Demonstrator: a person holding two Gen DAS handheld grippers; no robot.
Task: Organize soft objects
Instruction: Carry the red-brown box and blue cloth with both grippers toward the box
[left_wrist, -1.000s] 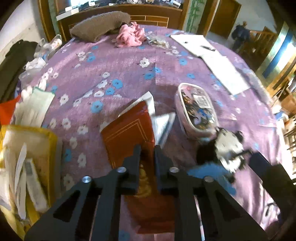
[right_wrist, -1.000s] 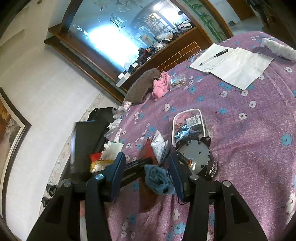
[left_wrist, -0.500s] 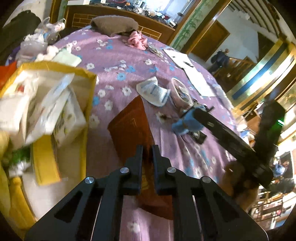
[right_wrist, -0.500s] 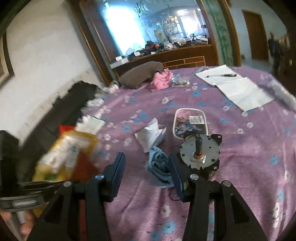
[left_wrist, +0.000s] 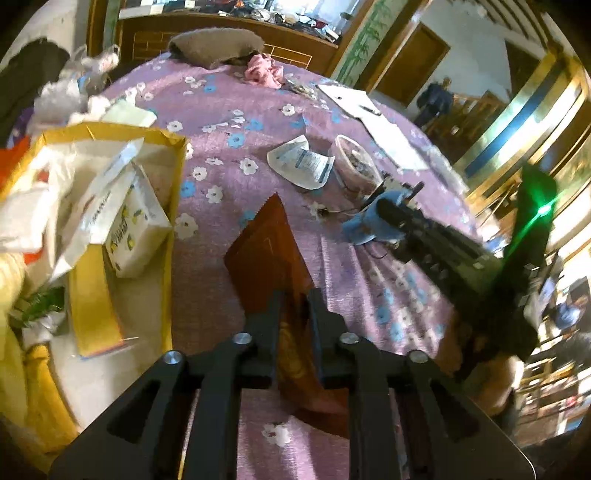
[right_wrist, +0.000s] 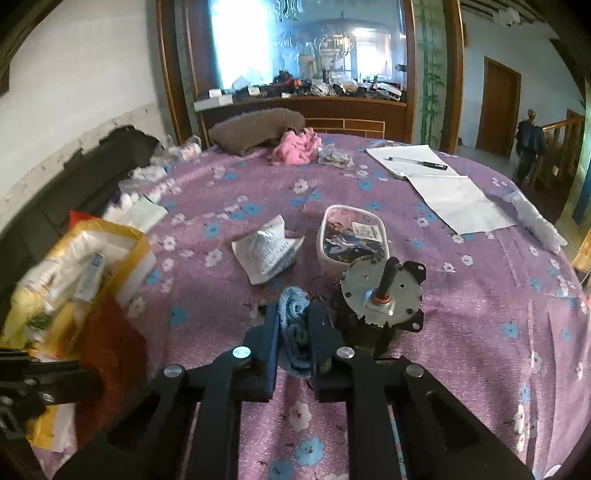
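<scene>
A blue knitted cloth (right_wrist: 293, 328) lies on the purple flowered tablecloth (right_wrist: 461, 314) beside a metal motor (right_wrist: 380, 295). My right gripper (right_wrist: 293, 332) is closing on it, and both pads press into the cloth; the left wrist view shows its fingers on the blue cloth (left_wrist: 360, 229). My left gripper (left_wrist: 295, 306) is opening over a red-brown flat packet (left_wrist: 266, 251); the packet runs between the jaws with a gap showing beside it. A brown fuzzy cushion (right_wrist: 255, 127) and a pink cloth (right_wrist: 295, 147) sit at the far edge.
A yellow bag (left_wrist: 88, 258) stuffed with white packets stands at the left. A crumpled white paper packet (right_wrist: 267, 251) and a plastic tub (right_wrist: 352, 236) lie mid-table. Papers with a pen (right_wrist: 443, 184) are at the far right. A person (right_wrist: 530, 144) stands by the stairs.
My right jaws have shut onto the blue cloth and the wrist has rolled level. My left gripper swung toward the yellow bag, then its jaws widened slightly around the red-brown packet.
</scene>
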